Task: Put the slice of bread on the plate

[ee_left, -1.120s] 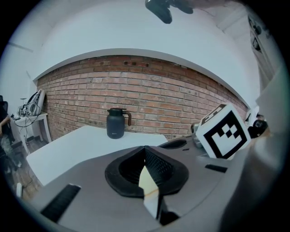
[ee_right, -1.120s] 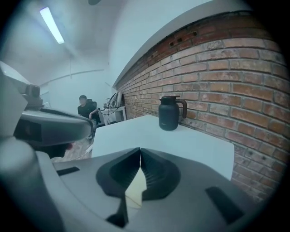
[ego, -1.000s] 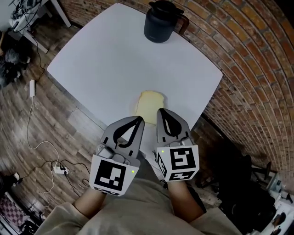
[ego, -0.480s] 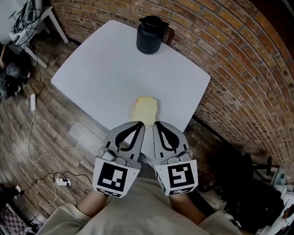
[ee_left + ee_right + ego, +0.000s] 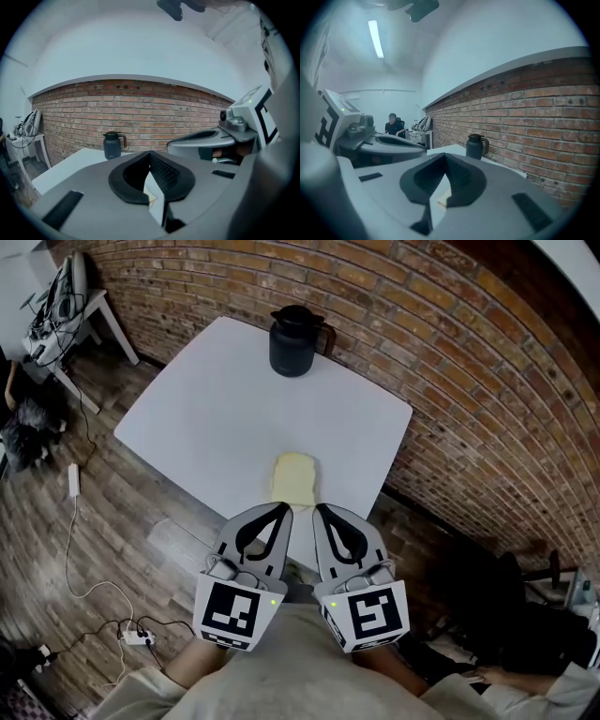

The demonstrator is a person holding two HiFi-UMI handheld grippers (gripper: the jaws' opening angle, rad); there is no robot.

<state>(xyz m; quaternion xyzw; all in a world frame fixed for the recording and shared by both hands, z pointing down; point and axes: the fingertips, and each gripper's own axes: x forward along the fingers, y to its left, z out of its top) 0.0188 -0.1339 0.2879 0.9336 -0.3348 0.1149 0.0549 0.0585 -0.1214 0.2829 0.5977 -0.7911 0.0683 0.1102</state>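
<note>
A pale slice of bread lies flat near the front edge of the white table. My left gripper and right gripper hover side by side just short of the slice, above the table's front edge. Both are shut with nothing between their jaws. In the left gripper view the jaws meet at the tip. In the right gripper view the jaws also meet, and a bit of the bread shows below through the gap. No plate is in view.
A dark jug with a handle stands at the table's far edge by the brick wall. Cables and a power strip lie on the wooden floor at left. A small side table stands far left.
Both grippers have risen and drawn back from the bread, staying shut. The right gripper's tip no longer overlaps the slice. The table looks smaller and farther off.
</note>
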